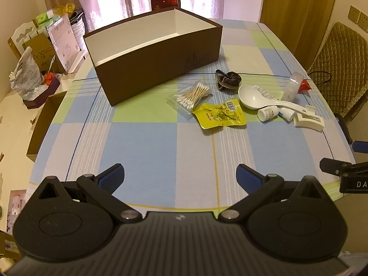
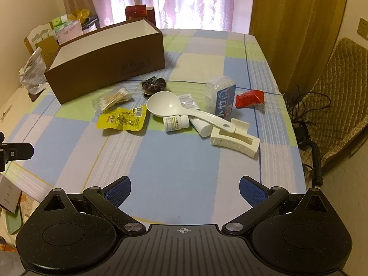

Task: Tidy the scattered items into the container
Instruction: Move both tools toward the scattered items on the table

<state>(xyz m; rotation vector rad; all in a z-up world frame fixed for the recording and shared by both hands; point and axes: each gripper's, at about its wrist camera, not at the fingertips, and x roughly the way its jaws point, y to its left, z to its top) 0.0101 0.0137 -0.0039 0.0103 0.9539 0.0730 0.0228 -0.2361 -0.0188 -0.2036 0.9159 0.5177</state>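
A brown box (image 1: 158, 69) with a white inside stands open at the far left of the checked table; it also shows in the right wrist view (image 2: 105, 69). Scattered beside it lie a cotton swab bag (image 1: 192, 95), a yellow packet (image 2: 122, 119), a dark scrunchie (image 2: 153, 85), a white spoon (image 2: 184, 110), a small white bottle (image 2: 176, 124), a white tube (image 2: 202, 127), a cream hair claw (image 2: 234, 141), a clear floss box (image 2: 222, 100) and a red packet (image 2: 249, 97). My left gripper (image 1: 180, 177) and right gripper (image 2: 185, 191) are open, empty, near the front edge.
Boxes and bags (image 1: 46, 57) crowd a side surface left of the table. A padded chair (image 2: 338, 105) and cables (image 2: 299, 108) stand to the right. Curtains and red boxes (image 1: 164, 1) are behind the box.
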